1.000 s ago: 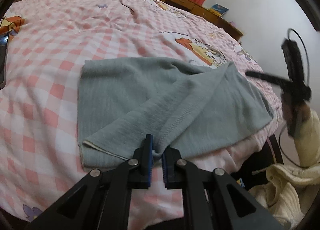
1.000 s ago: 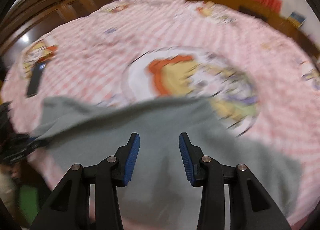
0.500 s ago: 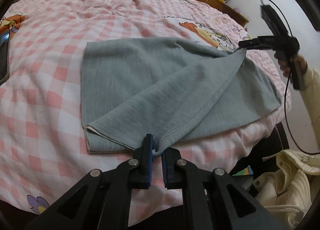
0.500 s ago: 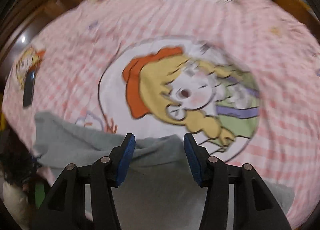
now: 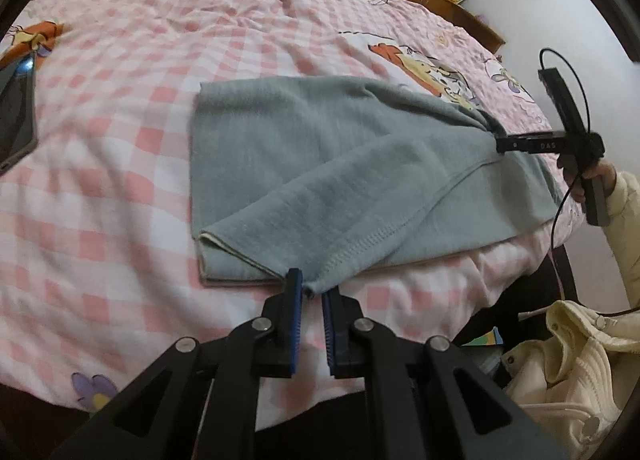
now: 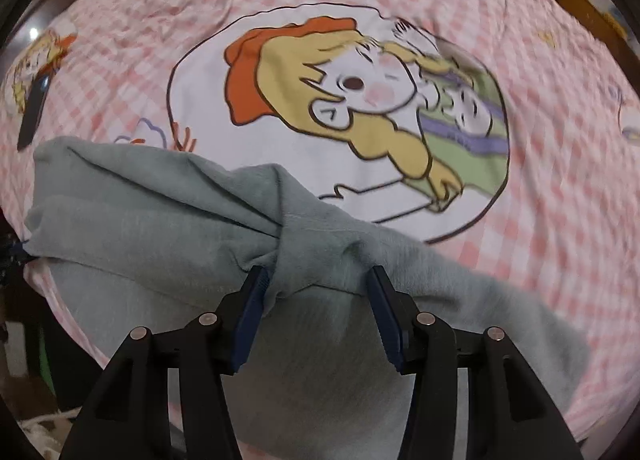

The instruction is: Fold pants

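While the grey pants (image 5: 320, 164) lie stretched across the near side of the pink checked bedspread (image 5: 120, 72), let's sweep from the left. Far left, a dark flat device (image 5: 16, 116) rests on the cover, well apart from the cloth, with plenty of bare bedspread between. Next, the left gripper (image 5: 310, 292) has its jaws pressed together, pinching the stitched hem corner of the upper layer at the near edge of the garment. From there the long axis of the pants runs away to the right, toward the right gripper (image 6: 316, 280). Over there the jaws stand half spread, with a bunched ridge of grey fabric sitting between them; I judge the pads aren't pressing on it, so that end looks loose. Beyond the right gripper the cartoon print (image 6: 340, 100) marks open, flat room farther up the bed. Watch the near side, though: the lower layer lies right at the mattress edge, with a cream knit garment (image 5: 576, 348) below it. The coming fold, I'd say, turns on the left hand, which has the only firm hold, carrying its corner along that long axis.
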